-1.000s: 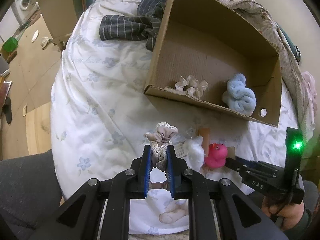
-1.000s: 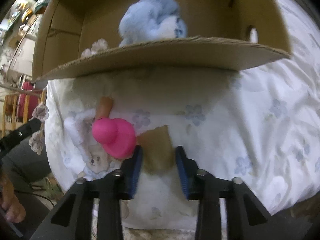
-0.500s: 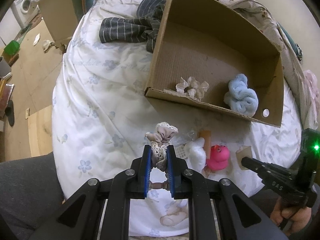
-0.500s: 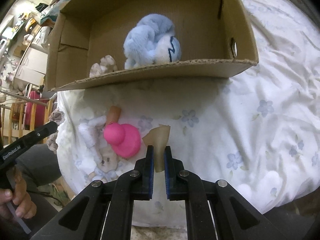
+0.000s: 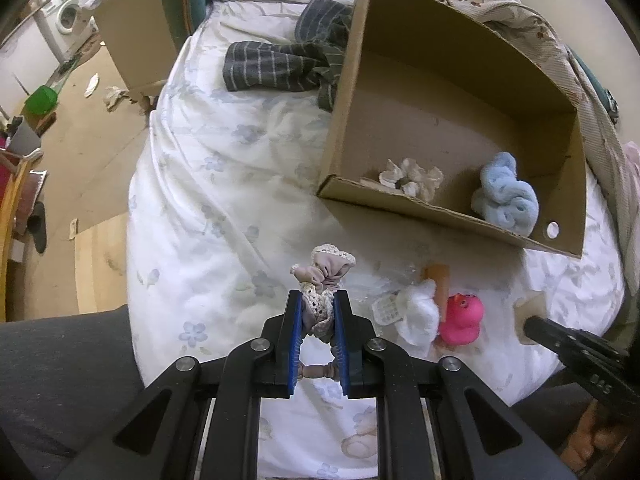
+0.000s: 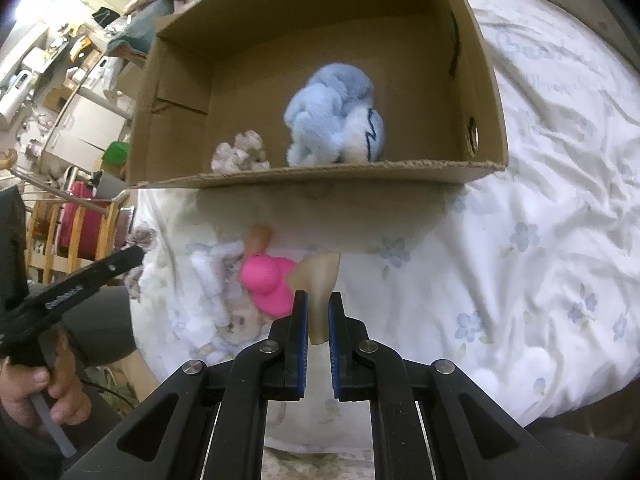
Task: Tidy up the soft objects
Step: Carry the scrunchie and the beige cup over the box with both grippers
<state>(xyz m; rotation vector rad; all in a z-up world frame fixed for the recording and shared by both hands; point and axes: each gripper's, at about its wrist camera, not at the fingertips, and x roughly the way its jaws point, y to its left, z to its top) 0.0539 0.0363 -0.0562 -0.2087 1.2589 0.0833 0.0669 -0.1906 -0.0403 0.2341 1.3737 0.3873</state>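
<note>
While both tongs are loaded: carry each piece over the near wall of the cardboard box (image 6: 320, 178) before letting go, judged the step in hand.
Left gripper (image 5: 318, 320): pressed onto a lace-trimmed scrunchie (image 5: 324, 280), which sticks up beyond the blue pads above the quilt.
Right gripper (image 6: 318, 312): pinching a beige foam-like piece (image 6: 318, 280) that stands upright between the pads, with the box ahead of the tips.
Doing it well: lift clear of the front wall, release low inside, and aim for bare floor behind the 2 items there, so nothing rolls out.
Box contents: a fluffy blue plush (image 6: 334, 120) and a crumpled cream scrunchie (image 6: 240, 154), both close behind the front wall.
Left on the quilt: a smooth pink rubber duck (image 6: 268, 284) just left of the right tips, a white cotton wad (image 5: 418, 314), an orange stick (image 5: 440, 284).
Textures: gathered fabric, limp and compressible; corrugated card, stiff and thin-edged.
</note>
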